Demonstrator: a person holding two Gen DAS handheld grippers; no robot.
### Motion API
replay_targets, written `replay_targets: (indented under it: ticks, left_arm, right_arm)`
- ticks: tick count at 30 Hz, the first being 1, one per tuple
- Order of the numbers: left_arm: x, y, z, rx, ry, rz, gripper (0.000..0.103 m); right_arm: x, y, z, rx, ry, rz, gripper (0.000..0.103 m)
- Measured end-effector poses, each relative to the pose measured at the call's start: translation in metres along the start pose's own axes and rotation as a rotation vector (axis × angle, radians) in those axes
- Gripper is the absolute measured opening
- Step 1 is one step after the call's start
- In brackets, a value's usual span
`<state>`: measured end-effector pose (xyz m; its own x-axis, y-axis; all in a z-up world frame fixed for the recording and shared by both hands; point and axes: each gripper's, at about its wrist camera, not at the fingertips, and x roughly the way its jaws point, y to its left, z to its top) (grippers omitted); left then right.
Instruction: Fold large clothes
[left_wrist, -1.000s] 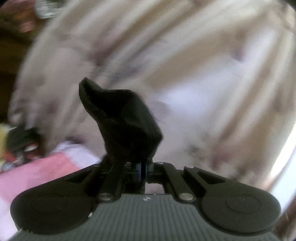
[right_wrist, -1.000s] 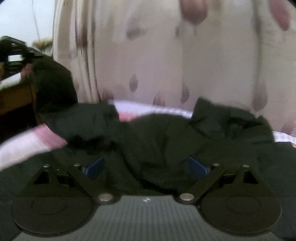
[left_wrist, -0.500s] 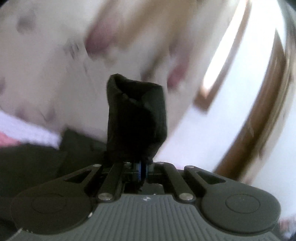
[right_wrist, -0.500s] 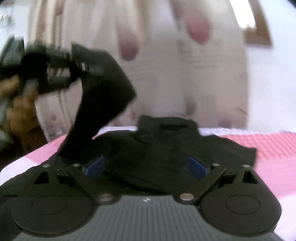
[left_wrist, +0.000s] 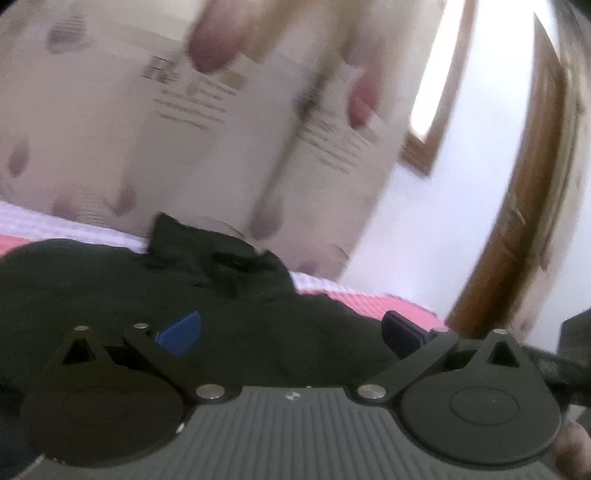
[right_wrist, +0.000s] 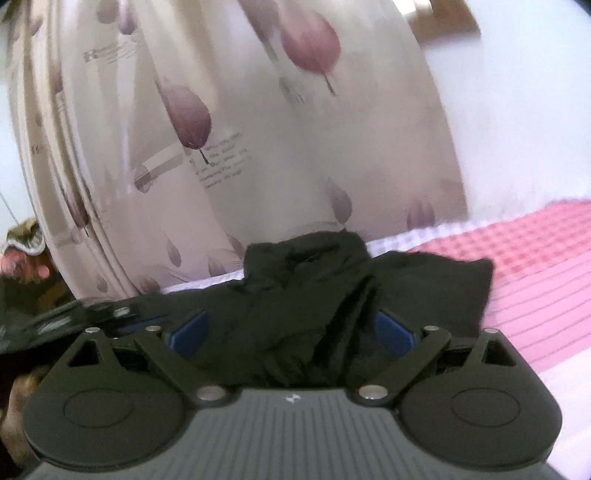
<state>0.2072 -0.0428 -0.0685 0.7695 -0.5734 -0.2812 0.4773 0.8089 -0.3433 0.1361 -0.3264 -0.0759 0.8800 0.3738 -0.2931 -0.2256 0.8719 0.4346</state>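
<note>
A large black garment lies bunched on the pink checked bedcover. My left gripper sits low over it with its jaws opening wide. The blue pads stand far apart and press on nothing; cloth lies beneath them. In the right wrist view the same garment is heaped with a folded part on top. My right gripper is open, with a ridge of black cloth lying loose between its pads. The blurred dark shape at the left is the other gripper.
A pale curtain with purple leaf print hangs just behind the bed. The bedcover stretches to the right. A white wall, a brown door frame and a bright window stand at the right.
My left gripper, shut on a raised fold of black cloth before, has swung over and down, opened wide and let the fold go onto the garment. The right gripper stays open.
</note>
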Motion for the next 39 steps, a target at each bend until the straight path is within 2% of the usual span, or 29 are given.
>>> replay_targets:
  ticks: [2,5,6,7,8,9,10,12,15,18,21,23,24,26,27,28,29,31,33,37,39]
  left_arm:
    - [-0.008,0.026,0.005,-0.04,-0.015,0.044,0.103]
    - [-0.02,0.069,0.01,-0.116,-0.014,0.135,0.1]
    - [-0.019,0.086,0.009,-0.162,0.001,0.161,0.098]
    - [-0.022,0.098,0.009,-0.2,0.008,0.173,0.095]
    - [-0.021,0.11,0.006,-0.234,0.012,0.181,0.094]
    - [-0.022,0.12,0.004,-0.259,0.01,0.192,0.094]
    - [-0.026,0.129,0.002,-0.269,0.005,0.212,0.094]
    - [-0.031,0.14,-0.002,-0.268,0.001,0.24,0.094]
    - [-0.036,0.151,-0.006,-0.292,-0.001,0.239,0.094]
    - [-0.042,0.145,-0.004,-0.263,-0.006,0.235,0.096]
    - [-0.049,0.131,-0.004,-0.239,-0.056,0.221,0.099]
    - [-0.052,0.126,-0.002,-0.223,-0.095,0.204,0.101]
    - [-0.05,0.124,-0.001,-0.217,-0.099,0.207,0.101]
    - [-0.041,0.127,0.0,-0.23,-0.077,0.217,0.1]
    - [-0.038,0.131,-0.002,-0.252,-0.062,0.215,0.1]
    - [-0.035,0.136,-0.004,-0.284,-0.048,0.213,0.1]
    - [-0.034,0.142,-0.007,-0.317,-0.041,0.207,0.099]
    - [-0.035,0.152,-0.015,-0.385,-0.05,0.184,0.099]
    - [-0.037,0.155,-0.019,-0.407,-0.063,0.175,0.099]
    - [-0.037,0.152,-0.025,-0.398,-0.062,0.186,0.1]
    - [-0.037,0.152,-0.026,-0.394,-0.06,0.185,0.1]
  right_arm:
    - [0.016,-0.004,0.007,0.036,0.018,-0.015,0.098]
    - [0.047,-0.014,0.016,0.099,0.081,-0.105,0.098]
    - [0.057,-0.019,0.017,0.126,0.095,-0.096,0.096]
    - [0.066,-0.022,0.016,0.145,0.109,-0.084,0.089]
    - [0.076,-0.021,0.016,0.138,0.132,-0.088,0.046]
    - [0.086,-0.018,0.015,0.115,0.164,-0.106,0.023]
    - [0.098,-0.012,0.013,0.077,0.189,-0.12,0.024]
    - [0.111,0.001,0.012,0.018,0.197,-0.089,0.021]
    - [0.113,0.026,0.013,-0.097,0.156,-0.058,0.018]
    - [0.108,0.026,0.015,-0.189,0.105,-0.135,0.018]
    - [0.108,0.002,0.01,-0.168,0.138,-0.2,0.018]
    - [0.112,-0.011,0.004,-0.132,0.186,-0.165,0.018]
    - [0.111,-0.017,0.002,-0.095,0.183,-0.138,0.018]
    - [0.105,-0.026,0.005,-0.018,0.161,-0.119,0.024]
    - [0.103,-0.029,0.008,0.011,0.144,-0.136,0.027]
    - [0.092,-0.029,0.015,0.04,0.091,-0.182,0.028]
    - [0.082,-0.024,0.021,0.048,0.035,-0.192,0.03]
    - [0.067,-0.002,0.039,0.01,-0.054,-0.117,0.03]
    - [0.071,0.033,0.058,-0.075,-0.043,0.002,0.03]
    - [0.128,0.121,0.079,-0.22,0.117,0.282,0.03]
    - [0.17,0.161,0.077,-0.325,0.209,0.345,0.03]
